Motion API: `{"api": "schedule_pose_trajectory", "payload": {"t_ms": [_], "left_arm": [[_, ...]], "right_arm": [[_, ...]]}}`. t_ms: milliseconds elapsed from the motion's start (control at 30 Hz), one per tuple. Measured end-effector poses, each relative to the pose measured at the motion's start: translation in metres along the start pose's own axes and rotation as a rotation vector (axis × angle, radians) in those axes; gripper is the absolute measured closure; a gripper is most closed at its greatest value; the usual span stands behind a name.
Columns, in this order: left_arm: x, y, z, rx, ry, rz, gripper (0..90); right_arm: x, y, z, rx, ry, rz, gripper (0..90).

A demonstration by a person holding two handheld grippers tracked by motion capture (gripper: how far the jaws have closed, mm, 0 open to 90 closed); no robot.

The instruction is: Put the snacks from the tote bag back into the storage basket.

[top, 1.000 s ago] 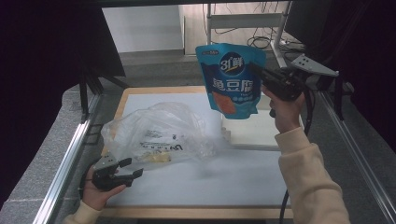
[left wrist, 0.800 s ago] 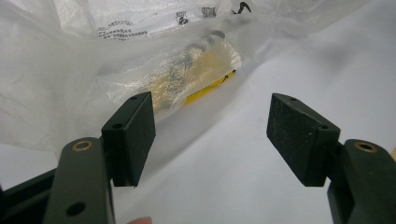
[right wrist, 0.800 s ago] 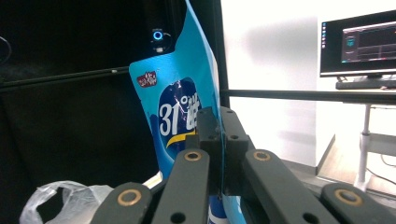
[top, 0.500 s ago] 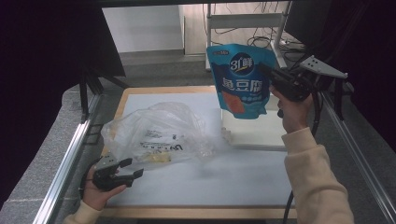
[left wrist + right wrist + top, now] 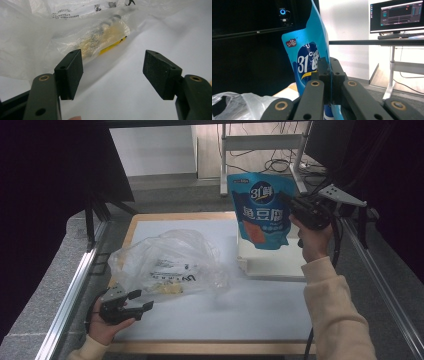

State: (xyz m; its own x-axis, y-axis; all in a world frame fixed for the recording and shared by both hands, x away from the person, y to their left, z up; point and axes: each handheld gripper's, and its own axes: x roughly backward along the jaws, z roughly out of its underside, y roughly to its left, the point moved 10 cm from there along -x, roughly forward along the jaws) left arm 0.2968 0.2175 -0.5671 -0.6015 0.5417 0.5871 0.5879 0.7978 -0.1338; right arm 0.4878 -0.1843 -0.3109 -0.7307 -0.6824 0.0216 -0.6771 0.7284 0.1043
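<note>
Snack pouch (image 5: 262, 210), blue, hangs in the air at the far right over a white box (image 5: 272, 262), its edge pinched tight in my right gripper (image 5: 292, 206). My left gripper (image 5: 142, 301) rests near left with jaws apart, just beside the clear plastic bag (image 5: 165, 260).

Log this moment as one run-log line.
right gripper: shut on blue pouch, held in the air over white box | left gripper: open, empty, beside clear plastic bag on table
</note>
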Motion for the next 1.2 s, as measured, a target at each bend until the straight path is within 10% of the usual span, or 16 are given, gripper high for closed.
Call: {"api": "schedule_pose_trajectory", "payload": {"t_ms": [1200], "left_arm": [[0.000, 0.003, 0.003, 0.003, 0.009, -0.005, 32.4]], "right_arm": [[-0.043, -0.042, 0.062, -0.035, 0.083, 0.041, 89.1]]}}
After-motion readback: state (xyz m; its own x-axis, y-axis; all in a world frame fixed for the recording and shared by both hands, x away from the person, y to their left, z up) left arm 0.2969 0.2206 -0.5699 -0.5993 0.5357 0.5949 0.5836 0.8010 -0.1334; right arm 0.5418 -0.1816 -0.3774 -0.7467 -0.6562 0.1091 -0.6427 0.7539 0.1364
